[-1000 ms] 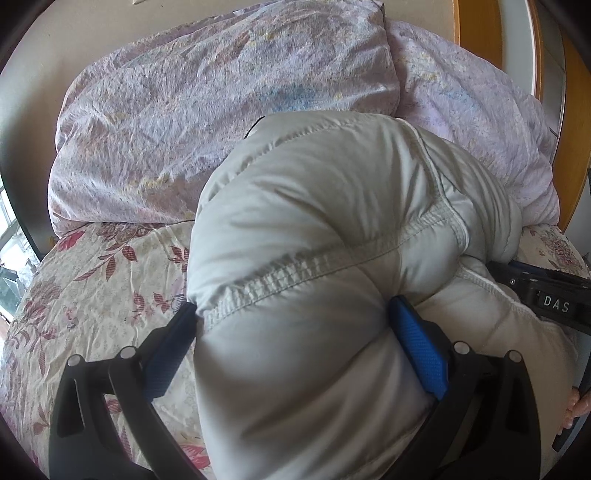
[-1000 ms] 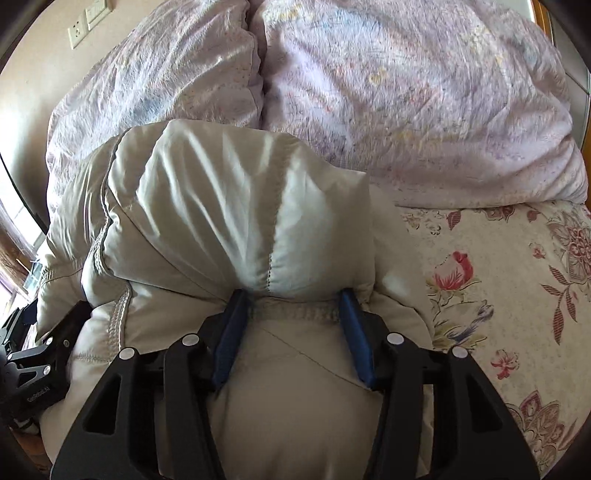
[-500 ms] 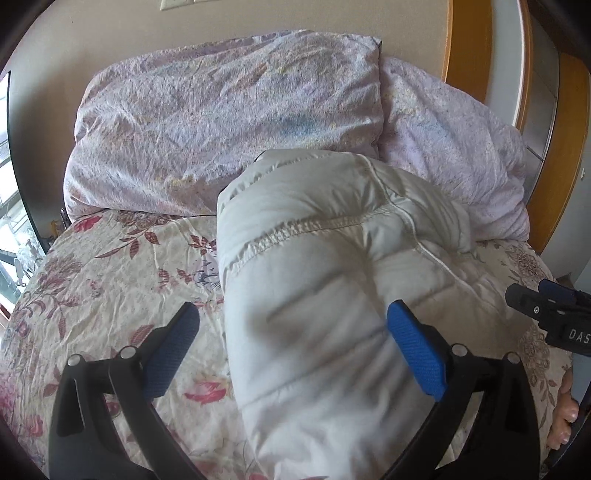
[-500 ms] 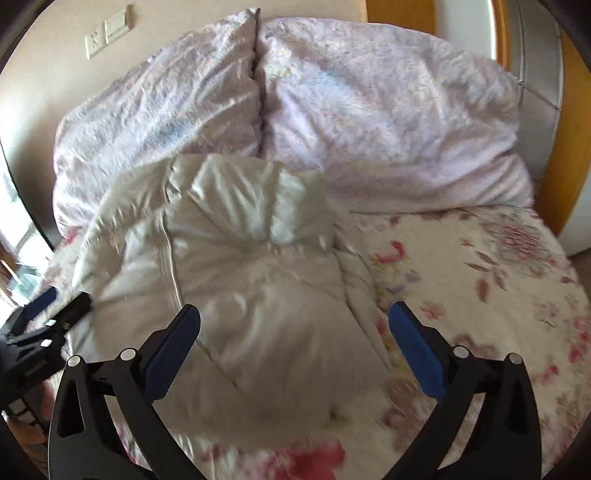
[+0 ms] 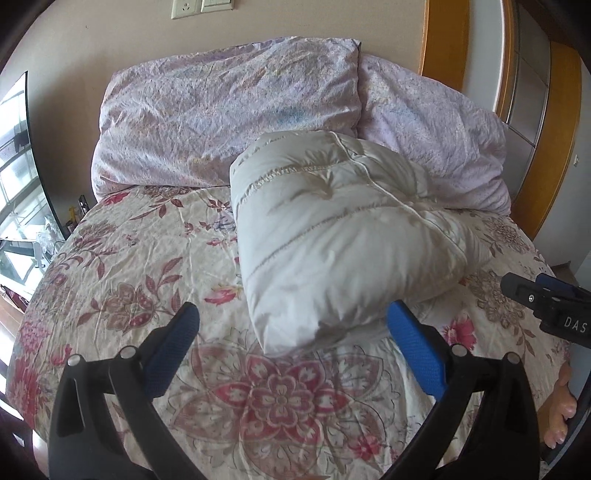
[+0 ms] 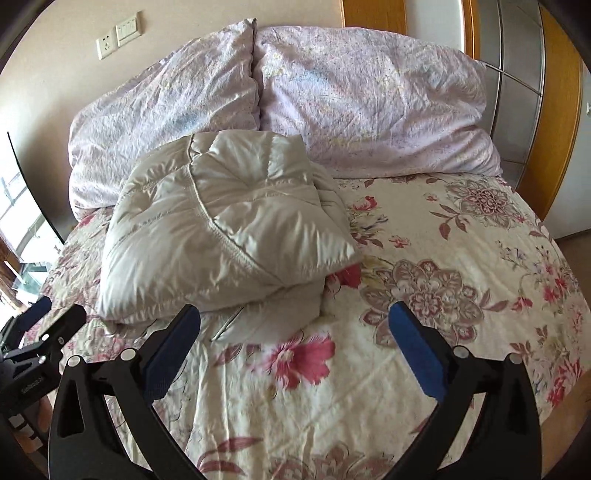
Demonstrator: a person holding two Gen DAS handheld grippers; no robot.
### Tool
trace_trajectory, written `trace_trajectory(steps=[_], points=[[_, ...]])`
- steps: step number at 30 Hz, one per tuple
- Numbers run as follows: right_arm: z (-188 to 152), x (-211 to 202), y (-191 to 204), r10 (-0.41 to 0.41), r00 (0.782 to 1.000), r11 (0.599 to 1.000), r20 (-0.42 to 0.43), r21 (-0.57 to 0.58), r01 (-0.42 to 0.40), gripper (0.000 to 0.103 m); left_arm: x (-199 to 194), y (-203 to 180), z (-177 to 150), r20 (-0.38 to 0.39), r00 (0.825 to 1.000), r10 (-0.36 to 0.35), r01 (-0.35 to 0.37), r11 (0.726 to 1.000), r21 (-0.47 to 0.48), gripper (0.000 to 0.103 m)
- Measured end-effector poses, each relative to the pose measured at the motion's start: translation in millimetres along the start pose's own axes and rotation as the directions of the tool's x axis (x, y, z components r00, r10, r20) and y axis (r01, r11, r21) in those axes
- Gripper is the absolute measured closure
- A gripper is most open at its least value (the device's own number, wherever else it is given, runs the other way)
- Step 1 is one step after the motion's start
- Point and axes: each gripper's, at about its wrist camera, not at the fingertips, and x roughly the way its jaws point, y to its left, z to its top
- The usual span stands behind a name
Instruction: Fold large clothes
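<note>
A folded white puffer jacket (image 5: 343,243) lies as a plump bundle on the bed (image 5: 147,280), on the flower-patterned bedspread, with its far edge up against two lilac pillows (image 5: 229,118) that lean on the wall at the head. Above the pillows a wall socket and switch (image 5: 201,7) sit on the beige wall, and a wooden door frame (image 5: 443,40) rises behind the right-hand pillow; a window shows at the left edge. Nothing lies between either gripper and the jacket (only bare bedspread). The left gripper (image 5: 291,336) hangs over the near part of the bed with its jaws spread wide and nothing between them; the right gripper (image 6: 293,332) is likewise wide apart and empty, just off the bundle's near right corner. In the left wrist view the other gripper's black body pokes in at the right edge, with a few fingertips (image 5: 561,410) of the person below it. A second ago both pairs of jaws were pressed into the jacket, which filled the views; now both have let go and pulled back, and far more of the bed is visible.
</note>
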Motion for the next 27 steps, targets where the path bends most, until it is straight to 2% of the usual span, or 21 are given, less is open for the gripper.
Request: trace_trajectory(steps=[4,9,13,16,27], points=[[-9.3,-10.1,-6.7,0.042,0.999,0.999,-0.017,0.021,-0.041,0.001,-10.3,-6.7,-11.1,-0.025,1.0,0.0,0.0,1.0,-0.013,0.002],[-23.4,-21.9,-7.7,0.014,0.999,1.0,-0.041,-0.012,-0.014,0.001,-22.1,-11.9,-23.3,-0.038,0.999,-0.026,0.025,1.0,-0.018,0.002],[-33.1,-26.5,-4.4,0.024,0.998,0.999,-0.058,-0.045,-0.027,0.001,-26.6,-15.3,-26.9,-0.04,0.999,-0.025,0.025,1.0,-0.012,0.002],[-34.7,-27.1,-1.6,0.022,0.998,0.998,-0.059,-0.062,-0.026,0.001,-25.1,-16.5,-27.3,-0.053,0.998,-0.022,0.021,1.0,-0.014,0.002],[-34.1,-36.8,2.3,0.062,0.994,0.997,-0.09,-0.049,-0.067,0.001,-35.7,-19.3,-28.3,-0.086,0.993,-0.082,0.08,0.996,-0.035,0.002]])
